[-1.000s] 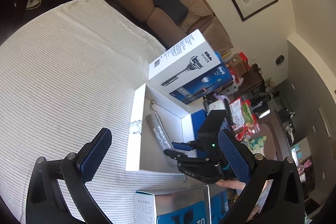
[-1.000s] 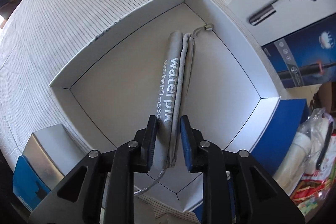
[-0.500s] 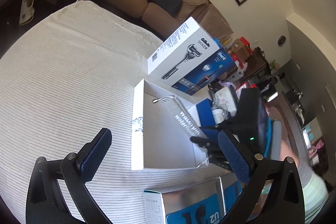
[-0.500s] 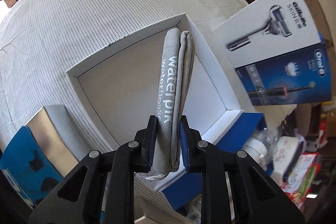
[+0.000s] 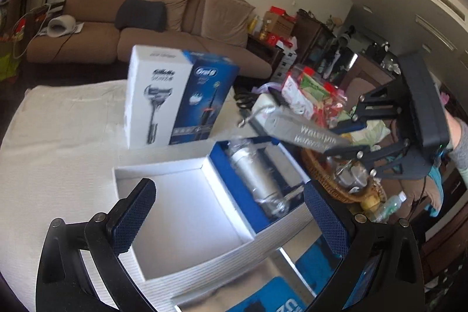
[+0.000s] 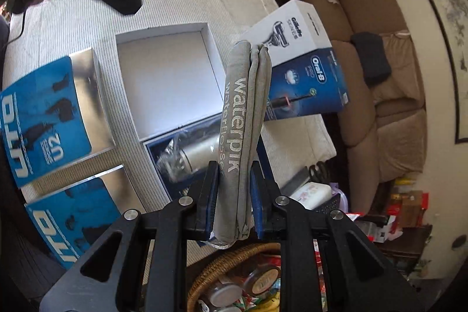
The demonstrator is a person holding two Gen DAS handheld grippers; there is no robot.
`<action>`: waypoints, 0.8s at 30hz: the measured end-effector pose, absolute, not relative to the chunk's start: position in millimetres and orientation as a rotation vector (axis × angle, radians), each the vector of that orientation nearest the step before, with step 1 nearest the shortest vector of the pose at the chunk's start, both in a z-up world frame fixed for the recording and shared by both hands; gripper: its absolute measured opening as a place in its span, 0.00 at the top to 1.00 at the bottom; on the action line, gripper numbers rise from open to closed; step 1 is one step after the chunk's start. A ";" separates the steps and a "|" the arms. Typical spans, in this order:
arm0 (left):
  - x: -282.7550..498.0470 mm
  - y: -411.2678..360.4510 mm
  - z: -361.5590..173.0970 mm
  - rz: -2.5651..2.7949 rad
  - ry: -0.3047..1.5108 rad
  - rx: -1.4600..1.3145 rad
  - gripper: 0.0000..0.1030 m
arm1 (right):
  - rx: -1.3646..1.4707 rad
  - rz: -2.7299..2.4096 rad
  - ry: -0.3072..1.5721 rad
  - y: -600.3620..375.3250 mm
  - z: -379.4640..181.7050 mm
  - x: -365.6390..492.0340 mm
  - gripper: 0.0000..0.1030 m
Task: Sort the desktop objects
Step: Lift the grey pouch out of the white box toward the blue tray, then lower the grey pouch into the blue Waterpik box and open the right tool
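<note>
Stood open and unfilled at frame centre: white tray (image 5: 187, 212); hemmed by upright razor box (image 5: 155, 101) behind, blue compartment (image 5: 234, 183) rightward.

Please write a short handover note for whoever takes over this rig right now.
Right gripper: shut on the grey fabric Waterpik pouch, held in the air above the table.
Left gripper: open, holding nothing, hovering over the shallow white cardboard lid.
Done: pouch is out of the lid.
Left: set the pouch down, likely in the blue-lined box with the wrapped silver flosser.
</note>
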State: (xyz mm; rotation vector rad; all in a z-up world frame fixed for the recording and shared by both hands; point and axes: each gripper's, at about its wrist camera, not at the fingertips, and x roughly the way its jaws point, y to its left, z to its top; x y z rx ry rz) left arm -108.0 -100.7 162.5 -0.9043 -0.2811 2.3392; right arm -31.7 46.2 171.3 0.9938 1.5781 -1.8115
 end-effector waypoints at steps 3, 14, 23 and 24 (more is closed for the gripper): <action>-142.0 -67.3 177.9 2.291 -0.306 -0.955 0.00 | 0.972 -1.778 1.598 73.3 157.4 -44.7 0.81; -256.6 22.1 82.4 2.130 -0.240 -1.424 0.00 | 0.792 -1.710 1.590 121.3 117.4 -48.7 0.81; -266.3 8.2 51.3 2.139 -0.281 -1.493 0.00 | 0.777 -1.711 1.603 130.0 81.6 -95.3 0.81; -269.4 4.2 50.3 2.149 -0.305 -1.493 0.00 | 0.779 -1.716 1.608 130.5 78.8 -100.8 0.81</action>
